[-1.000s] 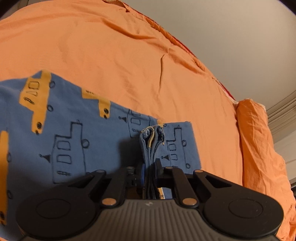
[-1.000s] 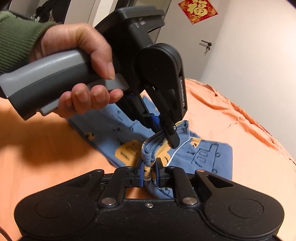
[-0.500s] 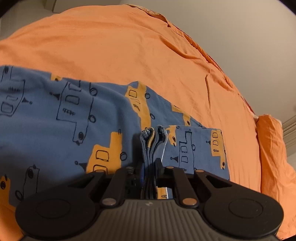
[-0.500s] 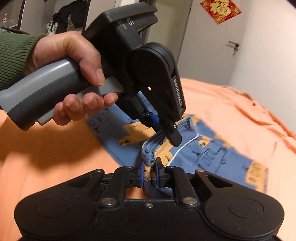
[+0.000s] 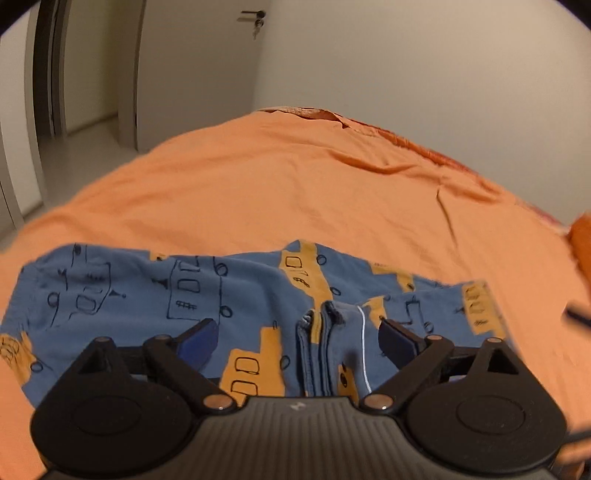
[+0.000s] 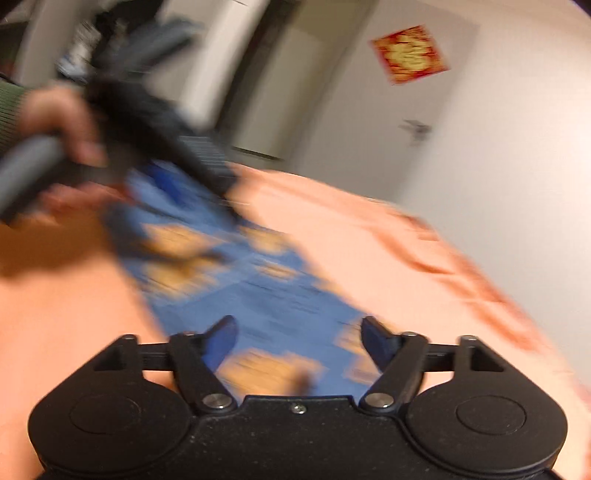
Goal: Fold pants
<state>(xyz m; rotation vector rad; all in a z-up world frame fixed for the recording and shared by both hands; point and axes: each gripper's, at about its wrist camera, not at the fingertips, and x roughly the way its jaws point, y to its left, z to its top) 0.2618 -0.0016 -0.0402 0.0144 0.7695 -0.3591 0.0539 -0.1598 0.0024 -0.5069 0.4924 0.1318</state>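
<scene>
Left tool (image 5: 297, 334): jaws spread wide, the blue pads well apart and holding nothing; the stacked hems of the pants lie in the gap between them, with neither pad touching the cloth as far as can be seen.
Right tool (image 6: 299, 338): jaws spread wide too, nothing pinched; blue cloth shows below and between its fingers, but blur hides whether they touch it.
Pants (image 5: 155, 295): lying flat across the near part of the bed (image 5: 295, 184), spread to the left and right of the left tool.
Pants, make and look: soft blue knit with orange blocks and thin black line drawings of vehicles; a thick ridge of folded edges (image 5: 317, 354) runs toward the left camera, with a thin white thread (image 5: 364, 354) just beside it.
Bed cover: orange sheet, matte, with a few shallow creases toward the far side.
Left view only: a pale wall, a door with a dark handle (image 5: 253, 16), and an open doorway at far left.
Right view only: heavily blurred; the person's left hand (image 6: 55, 122) in a green cuff gripping the other tool's grey handle above the pants (image 6: 258, 280), and a red and gold square paper (image 6: 408, 53) on the wall.
</scene>
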